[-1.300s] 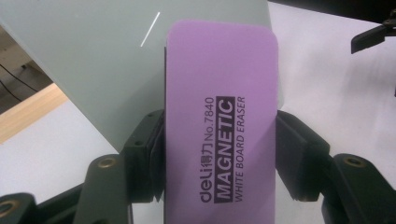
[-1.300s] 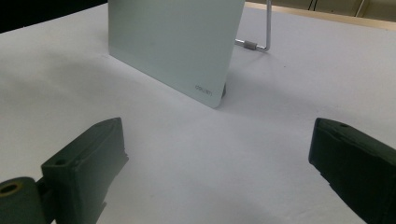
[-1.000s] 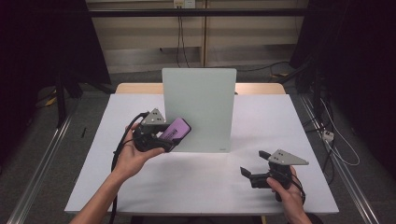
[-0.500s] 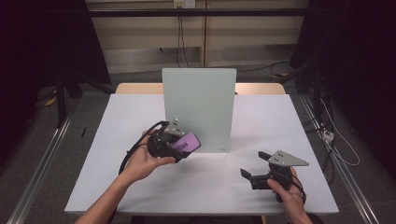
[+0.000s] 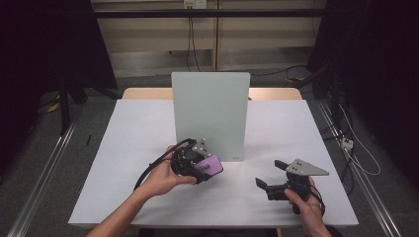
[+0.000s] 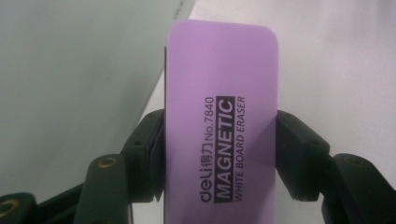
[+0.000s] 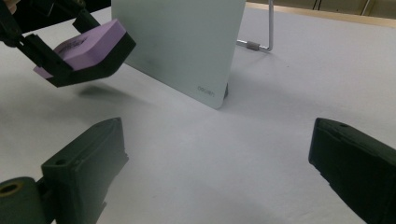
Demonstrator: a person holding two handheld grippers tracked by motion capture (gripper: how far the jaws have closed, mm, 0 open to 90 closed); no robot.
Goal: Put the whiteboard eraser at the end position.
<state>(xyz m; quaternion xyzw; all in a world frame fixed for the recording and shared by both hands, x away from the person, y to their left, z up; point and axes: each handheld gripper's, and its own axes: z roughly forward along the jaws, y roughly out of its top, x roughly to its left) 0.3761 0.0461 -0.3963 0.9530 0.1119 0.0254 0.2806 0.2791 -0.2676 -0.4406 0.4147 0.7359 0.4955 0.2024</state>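
High view looks forward-down over bench (image 5: pixel 123 148); gripper views sit low, close. All share the upright whiteboard (image 5: pixel 210 113).

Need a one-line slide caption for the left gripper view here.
Left gripper clamps a purple magnetic whiteboard eraser by its long edges, with the pale green board standing alongside on the white table.

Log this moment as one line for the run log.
left gripper: shut on eraser, above table | right gripper: open | board: upright
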